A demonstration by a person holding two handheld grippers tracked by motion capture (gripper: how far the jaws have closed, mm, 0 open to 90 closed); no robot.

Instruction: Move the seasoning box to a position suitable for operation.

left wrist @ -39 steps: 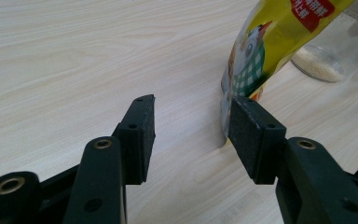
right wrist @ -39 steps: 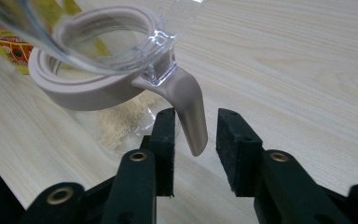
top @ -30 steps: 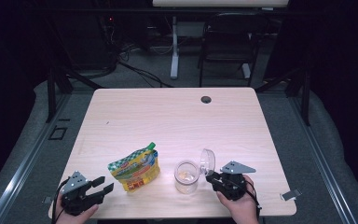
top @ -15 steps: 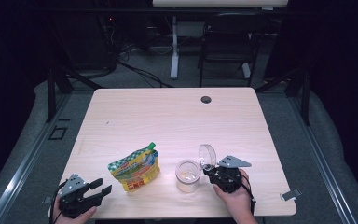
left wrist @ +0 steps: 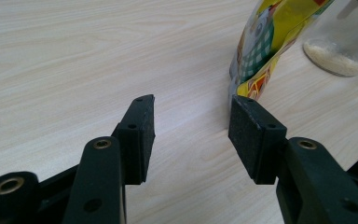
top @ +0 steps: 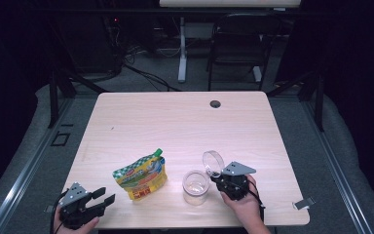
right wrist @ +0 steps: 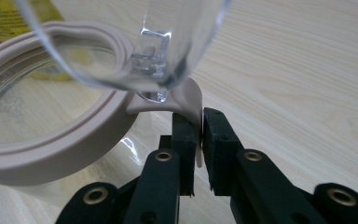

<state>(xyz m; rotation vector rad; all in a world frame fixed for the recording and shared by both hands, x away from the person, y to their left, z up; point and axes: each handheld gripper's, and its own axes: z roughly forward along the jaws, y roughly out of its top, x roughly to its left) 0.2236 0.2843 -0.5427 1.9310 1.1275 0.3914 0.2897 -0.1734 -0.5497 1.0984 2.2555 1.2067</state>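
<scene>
Jar point(top: 195, 186) tab now pinched — right gripper point(right wrist: 199, 133) jaws just closed; left gripper point(left wrist: 191, 135) spread.

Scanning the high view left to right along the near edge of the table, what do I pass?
Left gripper → green-and-yellow pouch → clear jar → right gripper, closed on the tab by the jar's raised lid.
</scene>
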